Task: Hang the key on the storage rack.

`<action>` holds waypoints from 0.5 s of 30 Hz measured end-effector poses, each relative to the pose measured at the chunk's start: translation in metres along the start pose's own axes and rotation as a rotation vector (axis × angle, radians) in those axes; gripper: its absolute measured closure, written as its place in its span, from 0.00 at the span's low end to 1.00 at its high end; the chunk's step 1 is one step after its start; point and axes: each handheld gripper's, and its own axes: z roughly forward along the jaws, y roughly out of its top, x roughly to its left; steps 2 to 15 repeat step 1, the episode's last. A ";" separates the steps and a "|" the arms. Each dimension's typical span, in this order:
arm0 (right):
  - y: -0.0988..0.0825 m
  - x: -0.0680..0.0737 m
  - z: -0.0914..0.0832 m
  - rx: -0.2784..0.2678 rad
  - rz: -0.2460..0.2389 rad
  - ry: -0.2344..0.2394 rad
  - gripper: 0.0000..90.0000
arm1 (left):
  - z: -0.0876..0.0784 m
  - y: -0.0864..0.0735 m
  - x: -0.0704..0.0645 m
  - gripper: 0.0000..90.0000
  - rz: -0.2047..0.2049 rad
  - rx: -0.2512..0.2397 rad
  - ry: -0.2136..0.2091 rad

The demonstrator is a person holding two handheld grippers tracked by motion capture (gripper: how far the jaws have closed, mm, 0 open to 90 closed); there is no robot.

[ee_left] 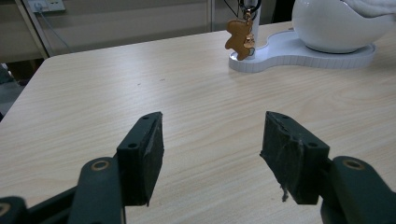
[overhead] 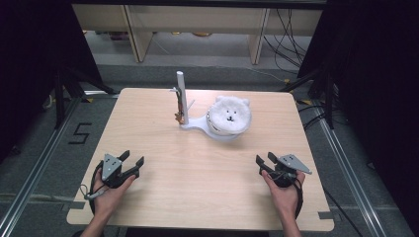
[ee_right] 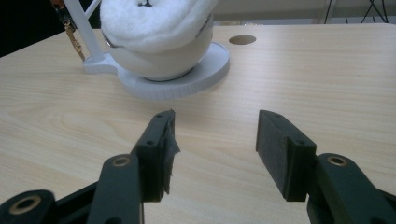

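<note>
— Two claws sit nearest, one in each hand, resting low at the near edge of the table [overhead: 197,177]. The left claw [overhead: 132,164] and the right claw [overhead: 264,162] both have their jaws spread wide with nothing between them.

— Why held like that?

— My guess is a ready pose: parted and empty, each angled inward toward the middle, so either could reach forward.

— And farther out?

— Well apart from both, near the far middle, stands a white stand [overhead: 197,127] with a round end and a narrow end. A white bowl [ee_left: 336,28] sits on the round end, and a fluffy white bear face [overhead: 229,113] lies on top of the bowl. On the narrow end rises a white post [overhead: 181,89] with a small gold bear charm [ee_left: 239,38] hanging off it, probably so it dangles free for grabbing.

— The surface?

— Pale wood grain, bare otherwise, with a round hole [ee_right: 242,39] near the far edge. Beyond lie grey floor, cables and pale shelving legs.
</note>
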 end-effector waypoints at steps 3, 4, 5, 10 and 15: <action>0.000 0.001 -0.002 0.019 0.019 0.005 0.53 | 0.000 0.000 0.000 0.42 -0.003 -0.003 -0.002; 0.000 0.001 -0.002 0.019 0.019 0.005 0.53 | 0.000 0.000 0.000 0.42 -0.003 -0.003 -0.002; 0.000 0.001 -0.002 0.019 0.019 0.005 0.53 | 0.000 0.000 0.000 0.42 -0.003 -0.003 -0.002; 0.000 0.001 -0.002 0.019 0.019 0.005 0.53 | 0.000 0.000 0.000 0.42 -0.003 -0.003 -0.002; 0.000 0.001 -0.002 0.019 0.019 0.005 0.53 | 0.000 0.000 0.000 0.42 -0.003 -0.003 -0.002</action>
